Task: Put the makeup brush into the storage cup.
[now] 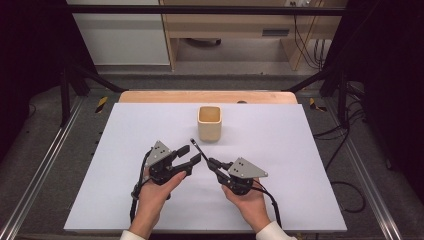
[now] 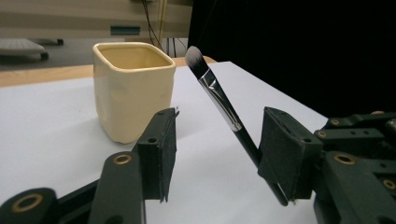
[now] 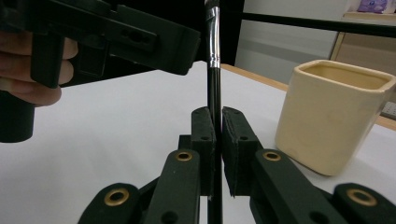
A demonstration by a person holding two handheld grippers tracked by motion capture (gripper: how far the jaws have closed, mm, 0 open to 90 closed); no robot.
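A thin black makeup brush (image 1: 199, 149) with a silver ferrule and a grey-white tip (image 2: 217, 91) slants up from my right gripper (image 1: 214, 164), which is shut on its handle (image 3: 213, 46). My left gripper (image 1: 190, 154) reaches in from the left, its jaws standing apart on either side of the brush. In the left gripper view (image 2: 220, 128) the handle runs close along one pad (image 2: 285, 149), and the other pad (image 2: 163, 149) is well clear of it. A cream square cup (image 1: 209, 123) stands upright just beyond both grippers, and I see nothing in it.
Both hands work over a white sheet (image 1: 280, 190) covering the wooden table. Black frame bars and a dark curtain flank the sides. Cables lie on the floor at the right. Open sheet surrounds the cup (image 3: 334, 112) on all sides.
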